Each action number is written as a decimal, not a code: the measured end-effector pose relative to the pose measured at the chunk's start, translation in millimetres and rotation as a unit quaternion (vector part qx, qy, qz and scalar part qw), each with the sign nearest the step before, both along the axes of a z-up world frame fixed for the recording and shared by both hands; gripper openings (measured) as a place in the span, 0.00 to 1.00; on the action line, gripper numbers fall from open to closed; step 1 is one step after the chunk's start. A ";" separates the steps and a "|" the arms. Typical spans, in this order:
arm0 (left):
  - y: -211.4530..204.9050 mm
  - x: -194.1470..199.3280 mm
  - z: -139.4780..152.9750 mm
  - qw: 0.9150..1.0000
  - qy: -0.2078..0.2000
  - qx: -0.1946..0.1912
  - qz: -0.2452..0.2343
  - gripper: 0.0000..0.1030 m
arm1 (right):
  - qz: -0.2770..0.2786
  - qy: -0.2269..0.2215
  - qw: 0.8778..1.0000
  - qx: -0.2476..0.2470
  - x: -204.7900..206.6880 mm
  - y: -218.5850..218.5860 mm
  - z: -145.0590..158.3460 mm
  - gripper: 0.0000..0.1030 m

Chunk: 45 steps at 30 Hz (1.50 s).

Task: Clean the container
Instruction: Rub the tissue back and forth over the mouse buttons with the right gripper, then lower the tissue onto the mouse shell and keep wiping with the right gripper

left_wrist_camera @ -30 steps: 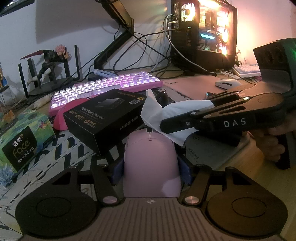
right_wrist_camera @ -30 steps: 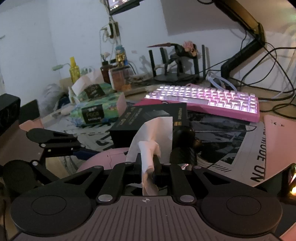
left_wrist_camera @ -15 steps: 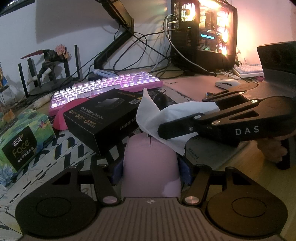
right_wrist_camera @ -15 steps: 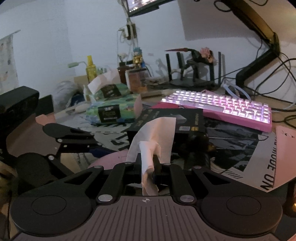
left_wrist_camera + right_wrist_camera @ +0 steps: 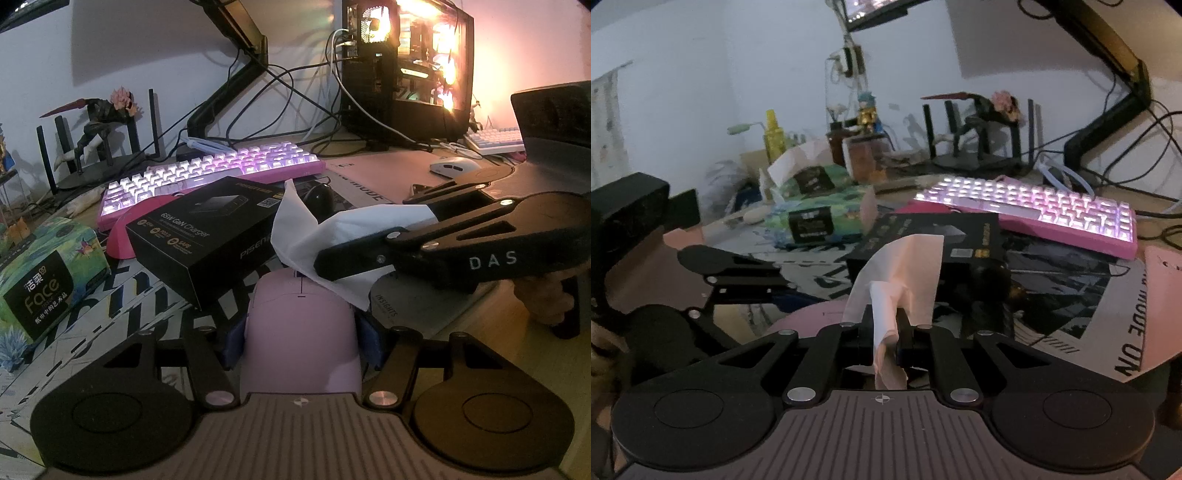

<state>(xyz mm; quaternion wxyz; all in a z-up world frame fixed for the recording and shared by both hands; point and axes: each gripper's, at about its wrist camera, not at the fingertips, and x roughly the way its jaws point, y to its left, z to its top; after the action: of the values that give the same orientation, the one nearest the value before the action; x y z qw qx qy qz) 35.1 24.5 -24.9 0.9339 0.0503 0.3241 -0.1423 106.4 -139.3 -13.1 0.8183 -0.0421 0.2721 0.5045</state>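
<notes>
Between the left gripper's [image 5: 301, 341] two fingers sits the pink container [image 5: 301, 343], clamped tight, low over the desk [image 5: 461, 343]. Just above its far end, the right gripper [image 5: 325, 264] is pinched together on a white tissue [image 5: 328, 236]. To wipe well, keep the pink thing steady, press the tissue down softly, and rub slowly so it does not tear.
</notes>
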 end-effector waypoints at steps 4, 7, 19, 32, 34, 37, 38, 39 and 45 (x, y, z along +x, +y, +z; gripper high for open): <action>0.0 0.0 0.0 1.000 0.000 0.000 0.000 0.59 | -0.011 0.005 1.000 -0.004 2.5 0.2 -1.9 0.12; 0.0 0.0 0.0 1.000 0.000 0.000 0.000 0.59 | -0.018 0.006 1.000 -0.008 3.2 -0.3 -3.1 0.12; 0.2 0.1 -0.1 1.000 0.000 0.000 0.000 0.59 | -0.012 -0.003 1.000 -0.013 -1.0 0.5 -3.3 0.12; 0.1 0.1 -0.1 1.000 0.000 0.000 0.000 0.59 | 0.028 -0.008 1.000 -0.005 -8.7 4.6 -0.1 0.12; 0.1 0.1 -0.1 1.000 0.000 0.000 0.000 0.59 | 0.031 -0.007 0.999 -0.004 -9.4 5.7 0.2 0.12; 0.1 0.1 -0.2 1.000 0.000 0.000 0.000 0.59 | 0.028 -0.005 1.000 -0.005 -8.2 6.7 -0.2 0.12; 0.2 0.1 -0.1 1.000 0.000 0.000 0.000 0.59 | 0.024 -0.004 1.000 -0.007 -7.6 7.0 -0.5 0.12; 0.2 0.1 -0.1 1.000 0.000 0.000 0.000 0.59 | 0.020 -0.002 1.000 -0.009 -6.8 7.3 -0.9 0.12; 0.3 -0.1 -0.1 1.000 0.000 0.000 0.000 0.59 | 0.006 0.005 1.000 -0.015 -2.3 7.3 -3.2 0.12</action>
<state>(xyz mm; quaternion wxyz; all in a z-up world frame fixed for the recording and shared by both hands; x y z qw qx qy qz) 35.0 24.8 -25.0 0.9339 0.0503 0.3241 -0.1421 104.1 -132.0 -16.3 0.8133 -0.0530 0.2834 0.5054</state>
